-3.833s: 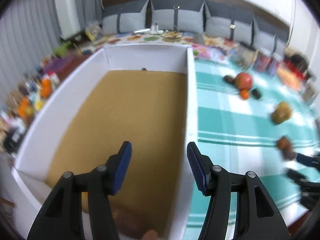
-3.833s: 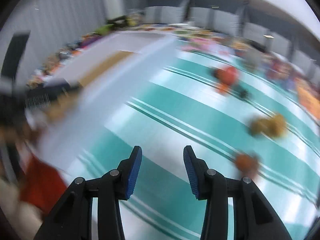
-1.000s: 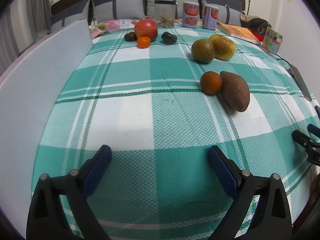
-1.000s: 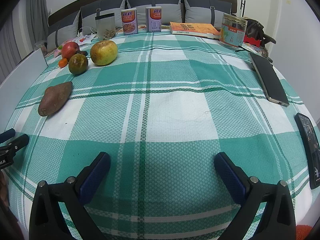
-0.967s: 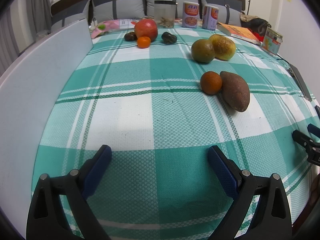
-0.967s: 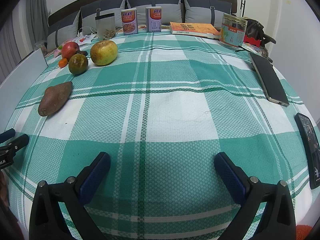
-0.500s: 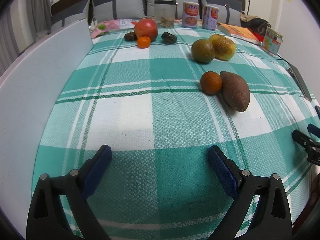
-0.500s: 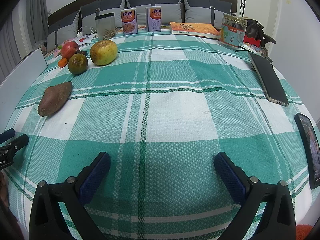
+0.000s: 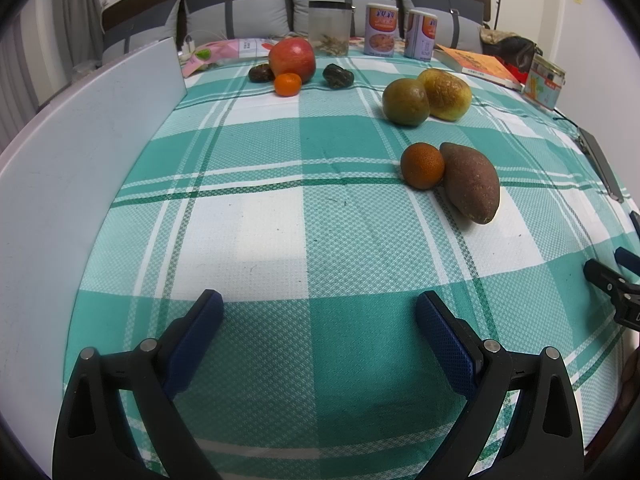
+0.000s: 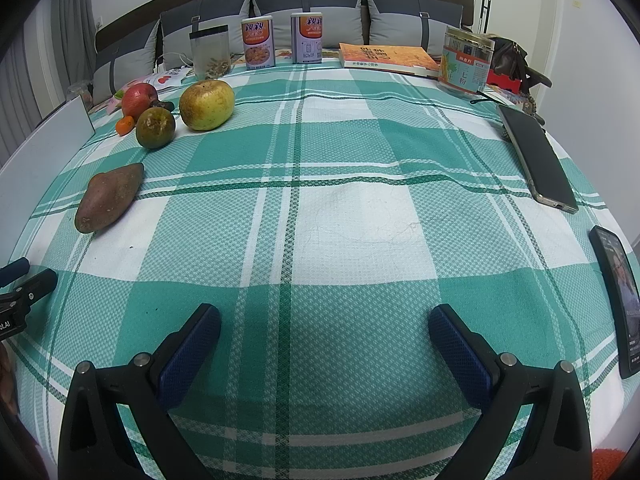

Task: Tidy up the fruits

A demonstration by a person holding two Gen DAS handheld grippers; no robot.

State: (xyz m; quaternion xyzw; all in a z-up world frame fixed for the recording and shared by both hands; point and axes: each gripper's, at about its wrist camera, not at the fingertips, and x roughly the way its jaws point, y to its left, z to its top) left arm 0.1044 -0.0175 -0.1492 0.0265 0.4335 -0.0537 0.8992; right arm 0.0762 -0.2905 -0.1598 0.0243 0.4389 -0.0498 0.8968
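Note:
Fruits lie on a green-and-white checked cloth (image 9: 320,232). A brown sweet potato (image 9: 472,182) (image 10: 108,196) touches an orange (image 9: 422,165). Farther back sit a green-brown fruit (image 9: 405,102) (image 10: 155,127) and a yellow apple (image 9: 447,94) (image 10: 206,104). At the far left are a red apple (image 9: 291,58) (image 10: 138,100), a small tangerine (image 9: 287,84) (image 10: 125,125) and two dark fruits (image 9: 338,76). My left gripper (image 9: 318,318) is open and empty near the front edge. My right gripper (image 10: 324,332) is open over bare cloth.
A white box wall (image 9: 72,184) runs along the left. At the back stand two cans (image 10: 258,42), a clear jar (image 10: 210,52), a green-labelled jar (image 10: 466,60) and an orange book (image 10: 386,56). Two phones (image 10: 536,156) (image 10: 616,296) lie at the right.
Since 3.8 s ago both grippers left the box area, settled over the cloth and opened wider. Over the last second nothing has moved.

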